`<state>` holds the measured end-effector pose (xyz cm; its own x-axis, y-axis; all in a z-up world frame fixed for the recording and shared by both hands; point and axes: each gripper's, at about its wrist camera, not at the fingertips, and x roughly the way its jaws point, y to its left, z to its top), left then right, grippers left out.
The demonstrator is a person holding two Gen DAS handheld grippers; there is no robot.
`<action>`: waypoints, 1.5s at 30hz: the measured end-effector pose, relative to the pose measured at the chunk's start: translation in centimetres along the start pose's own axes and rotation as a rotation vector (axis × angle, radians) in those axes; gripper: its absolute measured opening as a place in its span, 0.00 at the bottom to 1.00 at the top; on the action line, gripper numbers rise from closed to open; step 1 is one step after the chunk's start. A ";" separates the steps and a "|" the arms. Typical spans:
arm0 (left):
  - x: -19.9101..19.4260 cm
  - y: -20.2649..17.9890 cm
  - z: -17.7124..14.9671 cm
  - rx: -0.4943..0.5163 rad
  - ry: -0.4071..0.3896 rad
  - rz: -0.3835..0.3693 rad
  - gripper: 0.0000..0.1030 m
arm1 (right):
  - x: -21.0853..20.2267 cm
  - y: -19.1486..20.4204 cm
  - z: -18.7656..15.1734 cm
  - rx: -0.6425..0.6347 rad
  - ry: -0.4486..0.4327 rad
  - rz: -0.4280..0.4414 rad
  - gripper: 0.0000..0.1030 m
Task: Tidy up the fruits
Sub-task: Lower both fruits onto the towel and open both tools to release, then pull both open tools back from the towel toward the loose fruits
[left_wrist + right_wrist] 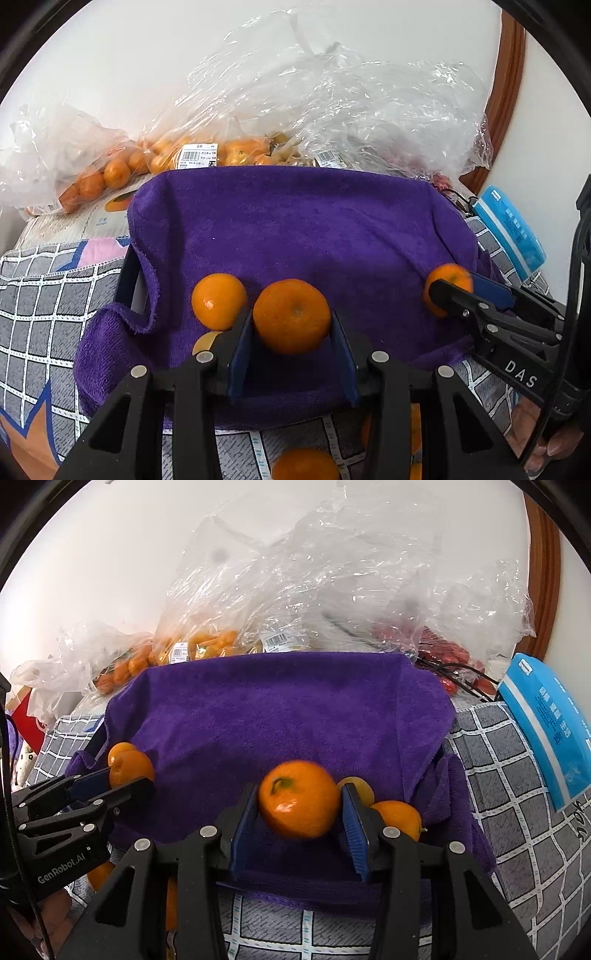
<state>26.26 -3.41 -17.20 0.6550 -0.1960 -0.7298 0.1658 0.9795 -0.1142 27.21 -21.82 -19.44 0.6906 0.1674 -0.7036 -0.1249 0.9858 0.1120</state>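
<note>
A purple towel (295, 221) lines a dark-framed container. My left gripper (291, 321) is shut on an orange tangerine (291, 314), its blue pads against both sides, low over the towel's near part. Left of it lie a second tangerine (218, 301) and a yellowish fruit (206, 341). My right gripper (299, 794) is shut on another tangerine (299, 805), slightly blurred. Beside its right finger sit a yellow fruit (357, 787) and a tangerine (400, 818). Each gripper shows in the other's view: the right gripper (456, 286), the left gripper (127, 779).
Clear plastic bags (332, 103) at the back hold tangerines (118, 173) and red fruit (454, 653). A blue packet (550, 723) lies at the right on the grey checked cloth (498, 775). Loose tangerines (304, 465) lie on the cloth in front of the towel. A hand (543, 439) holds the right gripper.
</note>
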 end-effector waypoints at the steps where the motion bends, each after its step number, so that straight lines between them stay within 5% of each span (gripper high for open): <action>1: 0.0 0.0 0.0 0.001 0.000 -0.001 0.39 | -0.1 -0.1 0.0 0.005 -0.005 0.001 0.44; 12: -0.8 -0.2 0.0 -0.001 -0.034 -0.033 0.49 | -1.6 -1.1 0.6 0.038 -0.054 -0.009 0.54; 31: -5.4 -1.1 -0.7 0.051 -0.083 0.056 0.49 | -7.1 -2.3 0.5 0.089 -0.121 -0.145 0.54; 37: -6.8 0.3 -1.4 -0.018 -0.067 0.038 0.49 | -9.2 -1.3 -0.9 0.076 -0.081 -0.166 0.54; 45: -9.1 2.8 -2.8 -0.062 -0.062 0.029 0.49 | -9.8 1.5 -4.1 0.049 0.008 -0.076 0.54</action>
<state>18.75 1.23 -12.76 0.7036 -0.1683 -0.6904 0.1014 0.9854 -0.1368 17.34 -22.05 -15.21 0.6907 0.0926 -0.7171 -0.0376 0.9950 0.0923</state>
